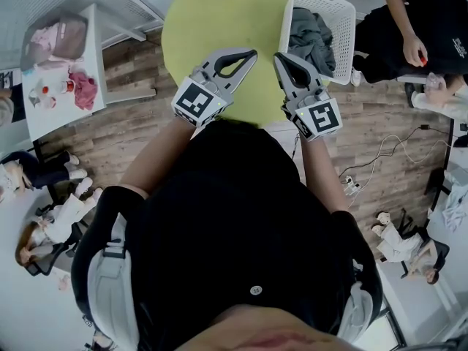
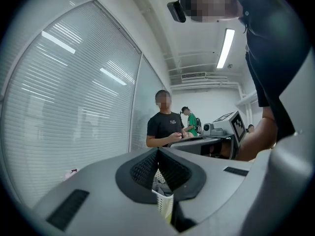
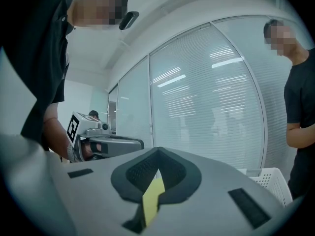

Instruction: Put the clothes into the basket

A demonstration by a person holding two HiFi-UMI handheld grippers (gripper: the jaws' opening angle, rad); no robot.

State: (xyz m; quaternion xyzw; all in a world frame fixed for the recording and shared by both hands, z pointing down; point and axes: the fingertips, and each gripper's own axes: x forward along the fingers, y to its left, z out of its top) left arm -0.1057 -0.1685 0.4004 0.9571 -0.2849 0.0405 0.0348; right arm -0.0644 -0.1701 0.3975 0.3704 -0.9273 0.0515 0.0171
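Clothes (image 1: 311,39): a crumpled grey and dark heap lying inside the basket (image 1: 344,9) at the right edge of the round table (image 1: 219,20). The basket wall hides the heap's lower part, and whether the basket stands on the table or just beside it cannot be told. The wearer's black shirt (image 1: 241,218) fills the lower half of the head view and covers the table's near edge; the far edge is cut off by the frame. A person (image 1: 409,20) in black, right of the table, is partly out of frame. Left of the table stands a white side table (image 1: 62,117) bearing pink items (image 1: 84,90) too small to identify. The left gripper (image 1: 252,52) and the right gripper (image 1: 278,57) hang over the near part of the table; each pair of jaws is clenched tip to tip, with nothing gripped. Basket: white plastic lattice, rectangular. Table: smooth yellow-green top. Floor (image 1: 131,137): wood-pattern planks. Grippers: grey shells, dark ribbed pads (image 2: 142,168), and a black-and-white marker cube (image 1: 197,101) on each.
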